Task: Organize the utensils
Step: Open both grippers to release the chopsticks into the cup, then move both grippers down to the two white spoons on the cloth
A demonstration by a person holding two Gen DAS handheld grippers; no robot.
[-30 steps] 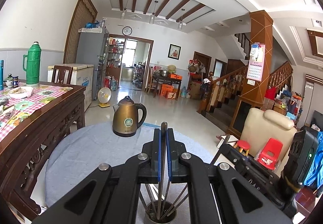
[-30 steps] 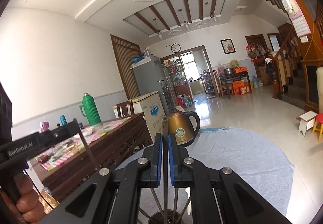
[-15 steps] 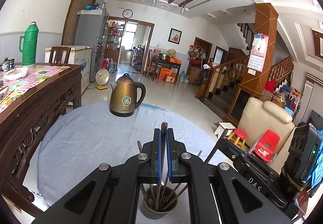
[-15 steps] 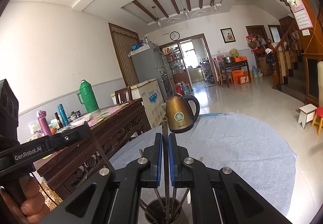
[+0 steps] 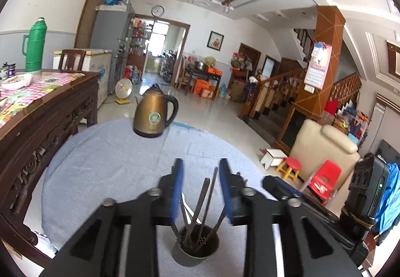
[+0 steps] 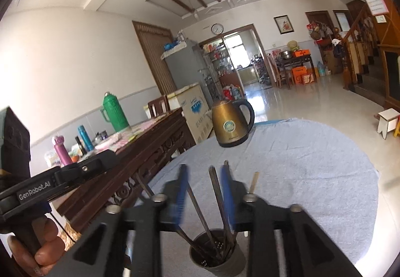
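A dark metal utensil cup (image 5: 195, 250) stands on the round table's blue-grey cloth (image 5: 112, 159), holding several dark chopsticks (image 5: 200, 204) that lean apart. It also shows in the right wrist view (image 6: 217, 253) with its chopsticks (image 6: 217, 197). My left gripper (image 5: 201, 169) is open, its blue pads either side of the chopsticks above the cup, holding nothing. My right gripper (image 6: 204, 174) is open too, just above the same cup and empty. Each gripper's body shows at the edge of the other's view.
A bronze electric kettle (image 5: 153, 113) stands at the table's far side. A dark carved wooden table (image 5: 37, 112) with a checked cloth and a green thermos (image 5: 35, 46) is close on the left. Small stools and a cream armchair (image 5: 325, 152) sit right.
Both grippers were shut, each on a chopstick over the cup. Both have opened and the chopsticks now stand in the cup. Both views tilted down.
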